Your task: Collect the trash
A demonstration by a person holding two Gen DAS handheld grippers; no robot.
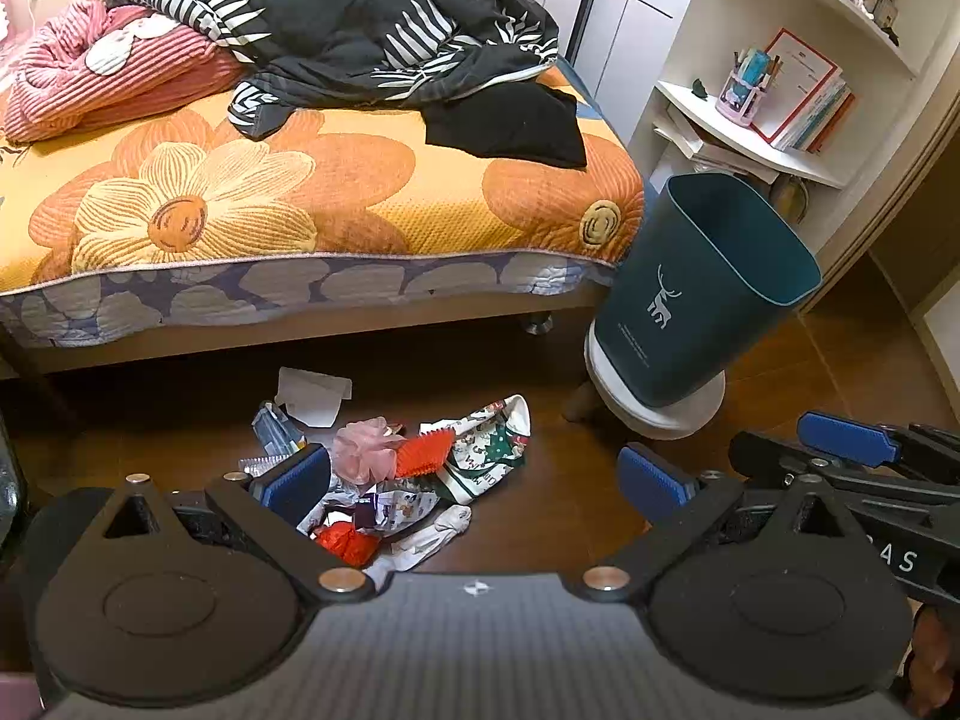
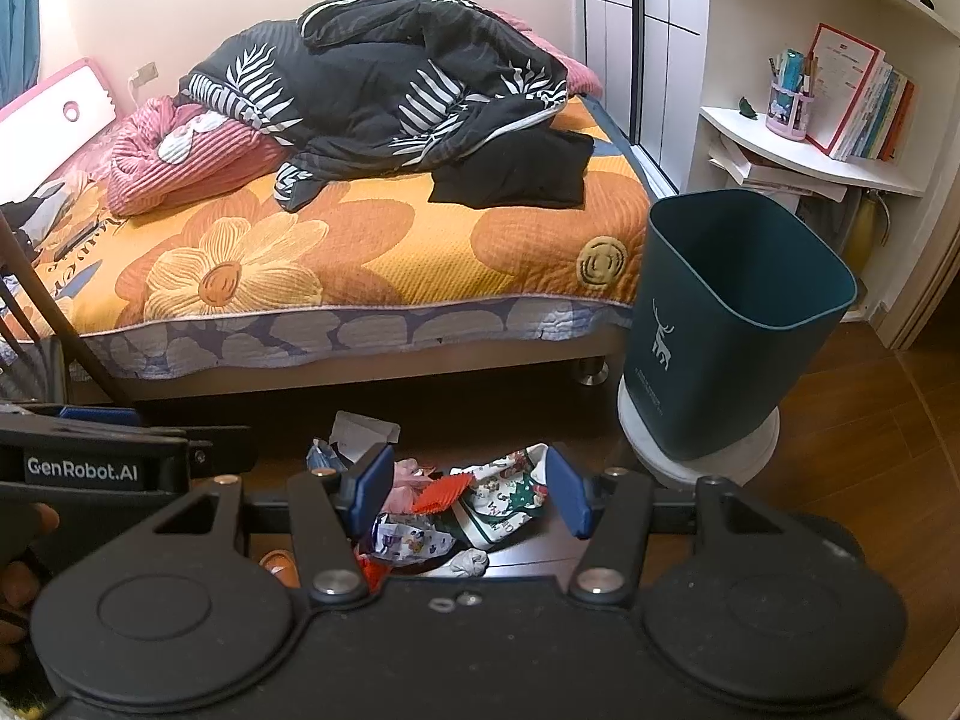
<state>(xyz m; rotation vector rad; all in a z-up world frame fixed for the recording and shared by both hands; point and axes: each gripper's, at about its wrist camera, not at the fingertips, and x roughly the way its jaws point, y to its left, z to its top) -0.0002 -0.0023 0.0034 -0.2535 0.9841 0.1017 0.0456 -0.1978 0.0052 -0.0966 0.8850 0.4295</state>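
While the trash pile lies on the dark floor by the bed, I plan to drop straight onto one loose piece, pinch it cleanly, then carry it to the teal bin standing on a white base to the right. My left gripper hovers above the pile, fingers spread wide and empty; my right gripper hangs alongside, likewise parted, holding nothing.

Two side-by-side wrist views, both facing bed and bin.
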